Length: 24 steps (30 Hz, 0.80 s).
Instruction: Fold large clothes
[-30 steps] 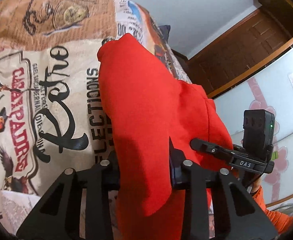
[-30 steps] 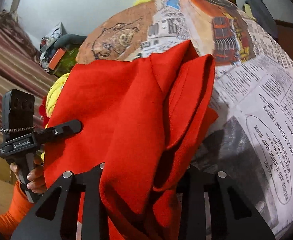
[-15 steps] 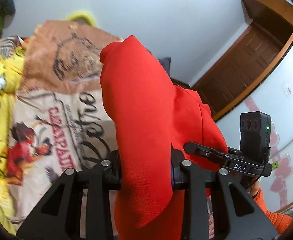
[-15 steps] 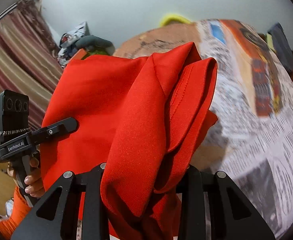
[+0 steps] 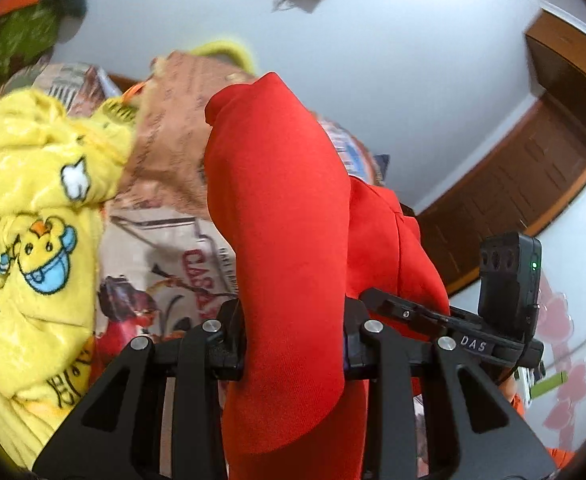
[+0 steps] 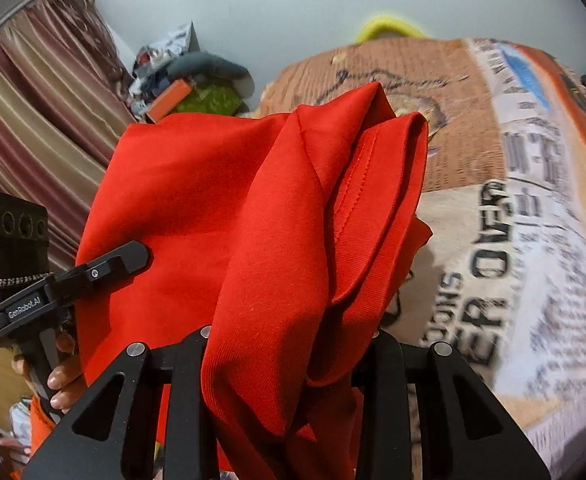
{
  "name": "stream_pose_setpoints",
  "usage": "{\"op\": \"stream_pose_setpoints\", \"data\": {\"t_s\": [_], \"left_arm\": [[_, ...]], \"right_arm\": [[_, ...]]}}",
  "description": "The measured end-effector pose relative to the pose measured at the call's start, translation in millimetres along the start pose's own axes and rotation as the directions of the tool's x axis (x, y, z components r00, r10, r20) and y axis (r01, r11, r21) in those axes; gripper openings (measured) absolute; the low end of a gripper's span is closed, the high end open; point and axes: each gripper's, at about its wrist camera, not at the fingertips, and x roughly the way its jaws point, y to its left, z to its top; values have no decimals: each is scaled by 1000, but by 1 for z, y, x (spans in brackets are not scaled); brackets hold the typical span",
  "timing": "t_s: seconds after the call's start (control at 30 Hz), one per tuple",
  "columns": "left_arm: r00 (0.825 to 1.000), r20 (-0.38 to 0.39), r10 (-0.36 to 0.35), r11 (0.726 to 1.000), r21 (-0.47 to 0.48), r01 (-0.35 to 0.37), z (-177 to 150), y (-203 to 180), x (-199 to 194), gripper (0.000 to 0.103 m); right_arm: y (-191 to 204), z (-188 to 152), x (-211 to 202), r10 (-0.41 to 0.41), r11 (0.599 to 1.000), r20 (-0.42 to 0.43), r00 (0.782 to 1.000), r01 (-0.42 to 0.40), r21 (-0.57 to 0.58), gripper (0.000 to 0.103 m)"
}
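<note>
Red cloth fills the middle of both wrist views. The red garment is clamped by the left gripper, whose two black fingers are closed against a thick fold of the fabric; the fold stands up above the jaws in a rounded hump, and a flap hangs down over them toward the camera. In the right wrist view the same red garment is pinched by the right gripper, with its fingers pressed onto a bunched edge where a stitched hem is seen; the bunch rises above the jaws, and further cloth falls below them. Between the two grippers the garment is held spread as a broad sheet, lifted clear of the bed.

The other gripper is seen in each view, at the garment's far edge: the right one at the right of the left wrist view, the left one at the left of the right wrist view, gripped by a hand with an orange sleeve beneath it.

Behind and below the garment, a bedspread printed with newspaper text and brown drawn figures is laid over the bed. A yellow blanket with cartoon chick patterns is heaped at the left of the left wrist view, beside the garment but apart from it. A striped curtain is hung at the left of the right wrist view, and a wooden door is seen at the right of the left wrist view. Both views are partly blurred.
</note>
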Motion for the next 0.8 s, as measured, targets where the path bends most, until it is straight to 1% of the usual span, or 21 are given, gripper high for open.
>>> {"op": "stream_pose_setpoints", "data": {"t_s": [0.1,0.23,0.33,0.37,0.4,0.43,0.47,0.5,0.53,0.57,0.6,0.7,0.8], "left_arm": [[999,-22,35,998,-45,-36,5,28,24,31],[994,-61,87,992,-81,-92,7,59,58,32],[985,-127,118,982,-135,-135,3,91,89,32],[978,-160,132,975,-159,-157,-1,104,100,33],[969,-196,148,966,-183,-184,-6,116,110,35],[965,-211,154,962,-190,-195,-9,123,115,39],[965,-212,153,963,-188,-194,-13,128,117,41],[966,-206,153,965,-179,-191,-16,129,115,43],[967,-200,159,968,-161,-193,-18,128,113,46],[963,-202,180,969,-134,-209,-20,125,110,48],[957,-207,204,967,-109,-230,-21,120,107,50],[936,-208,283,955,-32,-296,-22,106,94,51],[914,-167,368,930,56,-364,-22,87,74,51]], "right_arm": [[-3,8,36,-33,999,-33,999,32,-11,28],[-14,14,86,-77,997,-99,992,77,-4,28],[-30,14,115,-104,994,-165,981,107,10,28],[-36,12,125,-117,992,-194,974,122,15,28],[-39,11,130,-125,991,-211,969,132,18,28],[-43,8,137,-136,989,-232,963,144,20,30],[-47,6,139,-138,989,-239,961,147,20,31],[-46,2,136,-133,990,-240,962,142,21,34],[-47,1,132,-121,991,-238,964,131,27,35],[-47,-1,126,-119,991,-232,965,129,27,35],[-47,-1,122,-122,991,-231,965,131,21,35],[-41,-3,103,-173,985,-221,960,168,-44,35],[-26,-5,80,-245,965,-164,956,224,-136,35]]}}
